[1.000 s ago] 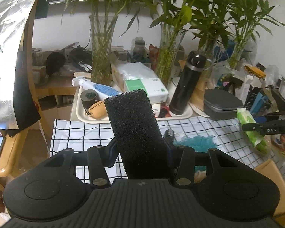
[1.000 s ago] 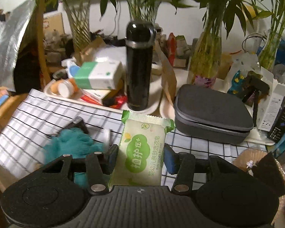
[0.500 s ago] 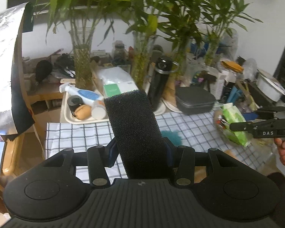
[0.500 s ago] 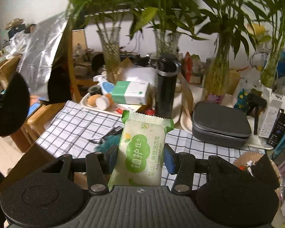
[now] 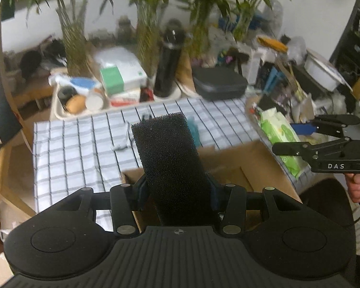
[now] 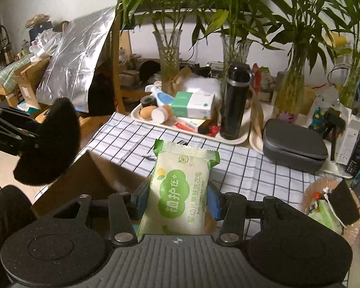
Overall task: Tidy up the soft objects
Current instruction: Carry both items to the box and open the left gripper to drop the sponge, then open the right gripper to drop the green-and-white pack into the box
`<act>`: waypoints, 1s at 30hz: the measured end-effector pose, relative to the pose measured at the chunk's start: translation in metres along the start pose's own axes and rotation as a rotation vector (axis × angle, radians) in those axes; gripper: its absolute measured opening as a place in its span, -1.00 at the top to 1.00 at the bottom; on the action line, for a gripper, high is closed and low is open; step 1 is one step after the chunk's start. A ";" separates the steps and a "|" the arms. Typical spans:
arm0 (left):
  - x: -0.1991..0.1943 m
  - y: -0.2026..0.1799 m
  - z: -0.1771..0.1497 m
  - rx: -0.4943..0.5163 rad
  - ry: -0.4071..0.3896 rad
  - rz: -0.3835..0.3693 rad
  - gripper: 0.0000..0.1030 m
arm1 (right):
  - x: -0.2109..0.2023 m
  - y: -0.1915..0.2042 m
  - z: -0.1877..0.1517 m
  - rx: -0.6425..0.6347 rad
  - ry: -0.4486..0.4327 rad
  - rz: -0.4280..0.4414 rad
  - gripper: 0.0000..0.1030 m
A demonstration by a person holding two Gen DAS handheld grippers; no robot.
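My left gripper (image 5: pixel 177 190) is shut on a black foam sponge (image 5: pixel 168 158), which stands up between the fingers above an open cardboard box (image 5: pixel 232 168). In the right wrist view the same sponge (image 6: pixel 48 144) hangs at the left, over the box (image 6: pixel 88 180). My right gripper (image 6: pixel 180 199) is shut on a green-and-white soap pack (image 6: pixel 180 187). The left wrist view shows that right gripper (image 5: pixel 302 141) at the far right, with the pack (image 5: pixel 280 134) in it and a hand on the handle. A teal fluffy thing (image 5: pixel 194 129) lies on the checked cloth (image 5: pixel 72 148), mostly hidden behind the sponge.
Behind the cloth stand a tray (image 6: pixel 136 112) of bottles and boxes, a tall black flask (image 6: pixel 235 103), a grey zip case (image 6: pixel 292 144) and glass vases of bamboo (image 6: pixel 169 57). A round basket (image 6: pixel 321 189) sits at the right edge.
Both grippers have risen and drawn back from the table with their loads. The cardboard box has come into view under them, and the teal thing stays on the cloth.
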State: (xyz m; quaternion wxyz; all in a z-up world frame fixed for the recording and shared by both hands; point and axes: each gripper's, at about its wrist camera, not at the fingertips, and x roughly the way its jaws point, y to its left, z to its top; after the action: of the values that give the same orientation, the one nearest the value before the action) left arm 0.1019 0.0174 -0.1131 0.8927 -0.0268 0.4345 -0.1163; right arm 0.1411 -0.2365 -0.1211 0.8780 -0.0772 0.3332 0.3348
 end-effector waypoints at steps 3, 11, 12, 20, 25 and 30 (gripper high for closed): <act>0.010 -0.003 -0.004 0.008 0.042 -0.003 0.06 | -0.002 0.004 -0.008 -0.002 0.009 0.000 -0.02; 0.020 -0.001 -0.015 -0.037 0.041 0.021 -0.51 | -0.003 0.006 -0.021 0.008 0.024 0.015 -0.02; 0.020 -0.001 -0.016 -0.035 0.044 0.021 -0.51 | -0.003 0.006 -0.022 0.013 0.027 0.016 -0.02; 0.015 -0.003 -0.027 -0.028 0.043 0.051 -0.51 | 0.002 0.006 -0.028 0.034 0.040 0.028 -0.02; 0.007 0.003 -0.034 -0.041 0.026 0.061 -0.51 | 0.004 0.007 -0.028 0.042 0.039 0.036 -0.02; 0.001 0.006 -0.036 -0.035 0.000 0.075 -0.51 | 0.004 0.009 -0.027 0.042 0.039 0.054 -0.02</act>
State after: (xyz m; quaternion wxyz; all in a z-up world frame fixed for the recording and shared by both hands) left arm 0.0758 0.0248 -0.1374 0.8959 -0.0261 0.4370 -0.0753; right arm 0.1226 -0.2372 -0.1432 0.8633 -0.0564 0.3592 0.3500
